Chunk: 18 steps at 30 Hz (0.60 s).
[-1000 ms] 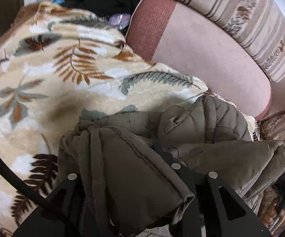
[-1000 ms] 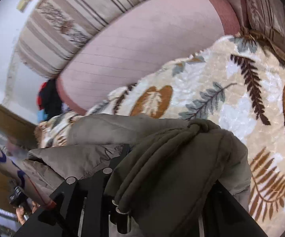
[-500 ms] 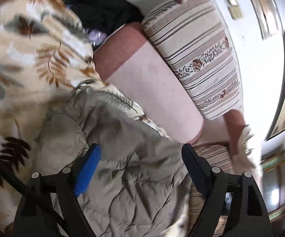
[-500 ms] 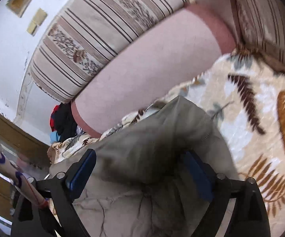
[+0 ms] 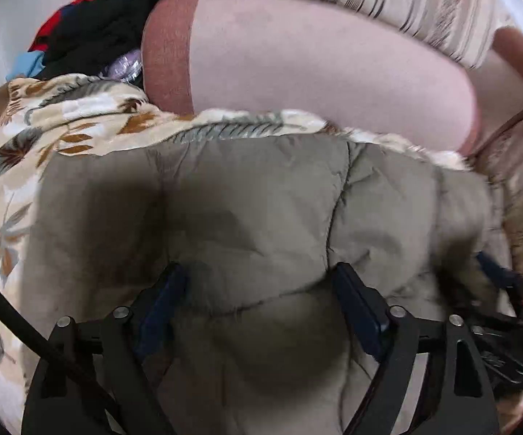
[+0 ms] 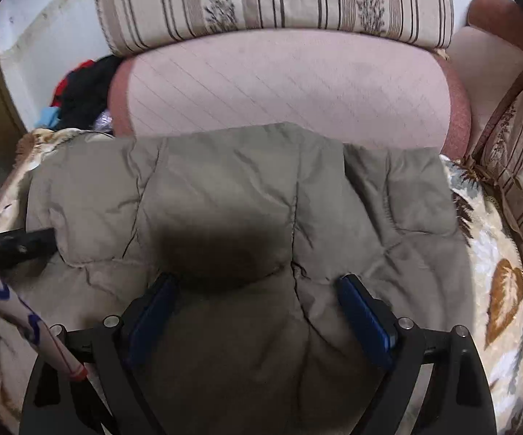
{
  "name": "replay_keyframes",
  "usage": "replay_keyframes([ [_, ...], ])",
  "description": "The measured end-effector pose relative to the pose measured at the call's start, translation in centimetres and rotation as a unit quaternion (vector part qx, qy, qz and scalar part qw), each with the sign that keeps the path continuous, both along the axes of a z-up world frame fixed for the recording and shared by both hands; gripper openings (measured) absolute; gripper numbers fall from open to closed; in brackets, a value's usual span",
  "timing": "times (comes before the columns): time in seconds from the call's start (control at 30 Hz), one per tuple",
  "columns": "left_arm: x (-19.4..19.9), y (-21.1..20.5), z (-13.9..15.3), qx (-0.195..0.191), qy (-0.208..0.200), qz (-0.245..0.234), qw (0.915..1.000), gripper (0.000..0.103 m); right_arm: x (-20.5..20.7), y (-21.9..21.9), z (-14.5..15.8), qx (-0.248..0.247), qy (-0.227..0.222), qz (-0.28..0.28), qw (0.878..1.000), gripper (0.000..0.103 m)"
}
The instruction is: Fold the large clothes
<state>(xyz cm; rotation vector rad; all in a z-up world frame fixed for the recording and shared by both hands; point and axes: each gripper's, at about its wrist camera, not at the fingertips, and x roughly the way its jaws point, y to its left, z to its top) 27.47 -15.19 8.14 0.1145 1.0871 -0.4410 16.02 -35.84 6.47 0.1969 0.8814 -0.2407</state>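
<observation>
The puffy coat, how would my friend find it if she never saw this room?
Start at the sofa's big pink back cushion. Just in front of it a leaf-patterned blanket covers the seat, and the puffy coat lies folded on top. It is the only plain olive-grey, quilted thing there; the dark clothes pile beside the sofa is black, red and blue.

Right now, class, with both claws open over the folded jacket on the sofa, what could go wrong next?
1. The puffy jacket may spring open, since neither the left claw nor the right claw grips it.
2. A closing claw might pinch the blanket underneath too.
3. The cable could snag the fabric.
</observation>
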Motion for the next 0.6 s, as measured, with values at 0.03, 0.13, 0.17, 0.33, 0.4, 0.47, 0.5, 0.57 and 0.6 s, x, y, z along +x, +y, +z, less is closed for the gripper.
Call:
replay_keyframes([
  [0.03, 0.8, -0.4, -0.5, 0.001, -0.003, 0.003, 1.0, 0.093, 0.6, -0.6, -0.3, 0.002, 0.0, -0.003, 1.0, 0.095],
  [0.13, 3.1, -1.2, -1.6, 0.001, -0.008, 0.007, 0.9999, 0.1, 2.4, -2.2, -1.2, 0.011, 0.0, -0.009, 1.0, 0.098],
  [0.17, 3.8, -1.5, -1.9, -0.001, -0.008, 0.008, 0.9999, 0.102, 3.1, -2.8, -1.6, 0.016, 0.001, -0.011, 1.0, 0.099],
  [0.33, 6.9, -2.7, -2.7, -0.006, -0.009, 0.014, 0.9998, 0.103, 6.1, -4.7, -2.5, 0.048, 0.007, -0.018, 0.999, 0.102],
  [0.4, 7.5, -2.9, -2.8, -0.011, -0.009, 0.017, 0.9998, 0.103, 6.8, -5.4, -2.8, 0.063, 0.01, -0.023, 0.998, 0.103],
  [0.47, 7.6, -2.8, -2.7, -0.018, -0.005, 0.018, 0.9997, 0.103, 7.1, -5.6, -2.9, 0.07, 0.014, -0.025, 0.997, 0.103],
  [0.5, 7.6, -2.6, -2.5, -0.021, -0.004, 0.019, 0.9996, 0.103, 7.1, -5.6, -2.8, 0.07, 0.016, -0.025, 0.997, 0.103],
  [0.57, 7.2, -1.7, -1.5, -0.035, 0.0, 0.031, 0.9989, 0.102, 6.6, -5.2, -2.2, 0.056, 0.019, -0.031, 0.998, 0.102],
  [0.6, 6.6, -0.7, -0.6, -0.045, -0.002, 0.042, 0.9981, 0.102, 6.1, -5.1, -1.5, 0.049, 0.016, -0.037, 0.998, 0.102],
])
